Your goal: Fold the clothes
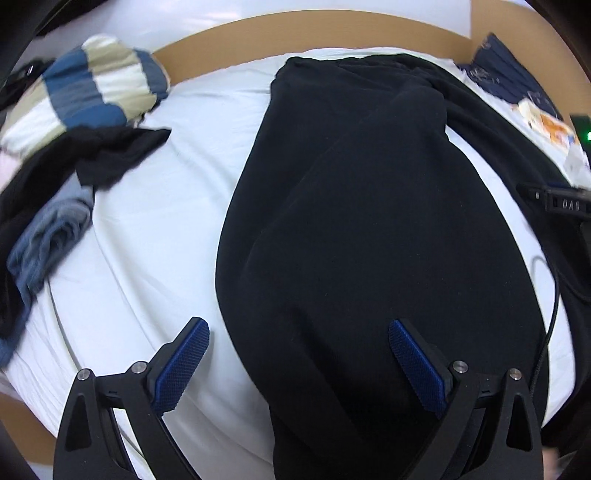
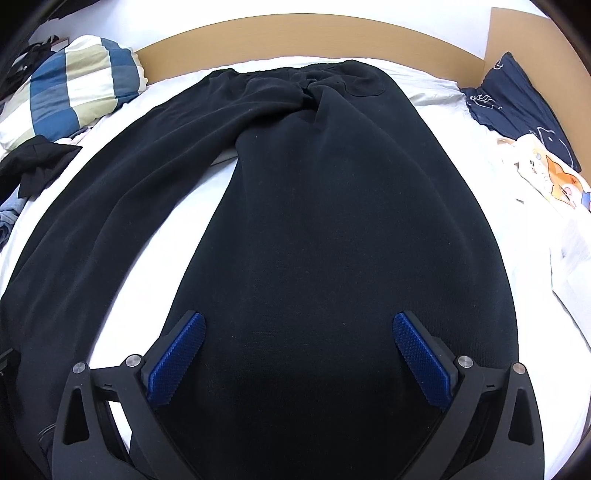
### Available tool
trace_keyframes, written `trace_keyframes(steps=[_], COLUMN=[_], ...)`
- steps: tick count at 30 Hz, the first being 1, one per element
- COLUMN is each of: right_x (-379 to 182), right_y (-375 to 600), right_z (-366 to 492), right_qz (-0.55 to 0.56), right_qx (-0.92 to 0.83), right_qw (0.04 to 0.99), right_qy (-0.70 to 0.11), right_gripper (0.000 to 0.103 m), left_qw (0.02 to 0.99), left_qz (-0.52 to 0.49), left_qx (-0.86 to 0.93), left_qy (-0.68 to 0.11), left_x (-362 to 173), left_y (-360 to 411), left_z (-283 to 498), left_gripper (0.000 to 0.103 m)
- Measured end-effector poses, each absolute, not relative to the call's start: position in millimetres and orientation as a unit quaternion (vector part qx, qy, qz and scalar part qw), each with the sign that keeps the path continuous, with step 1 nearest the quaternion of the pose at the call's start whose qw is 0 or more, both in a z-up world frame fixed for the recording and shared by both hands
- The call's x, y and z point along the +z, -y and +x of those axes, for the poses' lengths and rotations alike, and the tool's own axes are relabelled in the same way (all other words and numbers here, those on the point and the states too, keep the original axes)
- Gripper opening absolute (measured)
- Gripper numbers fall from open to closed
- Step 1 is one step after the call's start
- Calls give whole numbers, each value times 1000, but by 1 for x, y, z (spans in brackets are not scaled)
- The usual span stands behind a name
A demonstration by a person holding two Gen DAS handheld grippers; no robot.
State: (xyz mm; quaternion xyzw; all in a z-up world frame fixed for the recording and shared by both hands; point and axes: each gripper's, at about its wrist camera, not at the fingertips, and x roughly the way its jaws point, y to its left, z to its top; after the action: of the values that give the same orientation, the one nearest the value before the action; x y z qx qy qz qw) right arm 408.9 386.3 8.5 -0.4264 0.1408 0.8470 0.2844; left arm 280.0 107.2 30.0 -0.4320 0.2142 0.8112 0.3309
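Black trousers (image 2: 332,229) lie spread flat on the white sheet (image 2: 155,236), waistband at the far end by the headboard, both legs running toward me. My right gripper (image 2: 299,325) is open above the right leg, blue pads (image 2: 421,354) wide apart, nothing between them. In the left wrist view the left leg (image 1: 369,221) fills the middle. My left gripper (image 1: 299,332) is open over that leg's left edge, one pad over the sheet (image 1: 155,258), the other over the cloth. The other gripper's black body (image 1: 557,203) shows at the right edge.
A blue, beige and white striped pillow (image 1: 85,88) sits far left, with a black garment (image 1: 74,162) and a grey-blue garment (image 1: 51,236) heaped below it. A dark navy cloth (image 2: 517,103) and a cartoon-print item (image 2: 554,177) lie at the right. A tan headboard (image 2: 314,33) bounds the far side.
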Motion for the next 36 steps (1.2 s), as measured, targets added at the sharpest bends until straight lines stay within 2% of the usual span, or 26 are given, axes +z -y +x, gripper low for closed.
trace_keyframes(steps=[4,6,7,8,12,20,25,31,36], right_x=[7,7,7,7,7,6,6,6,6], right_y=[-395,-394,-394,-394,-393,-394,-394,-394,-394], right_z=[402,402,402,402,403,404,404,405,405], right_qz=[-427,-427,-427,-427,-427,-427,-427,-427,-427], right_qx=[847,847,847,847,847,847,847,847,847], right_qw=[284,285,285,285,285,284,284,284,284], right_qy=[-141,-141,-141,-141,-141,-141,-140,-140,-140], right_gripper=[103,103,103,103,103,103,103,103,103], left_qw=[347,357,356,355,365,344,330,336,360], left_qz=[-447,-436,-430,-426,-427,-405,-400,-394,-383], left_qx=[802,805,809,813,814,827,836,835,835], left_qy=[-189,-187,-184,-178,-145,-183,-177,-187,-161], left_x=[31,34,35,37,33,38,42,47,62], left_y=[-97,-92,-88,-83,-68,-61,-48,-40,-35], left_z=[277,278,276,274,264,267,266,267,267], left_gripper=[92,83,75,73,74,75,80,80,80])
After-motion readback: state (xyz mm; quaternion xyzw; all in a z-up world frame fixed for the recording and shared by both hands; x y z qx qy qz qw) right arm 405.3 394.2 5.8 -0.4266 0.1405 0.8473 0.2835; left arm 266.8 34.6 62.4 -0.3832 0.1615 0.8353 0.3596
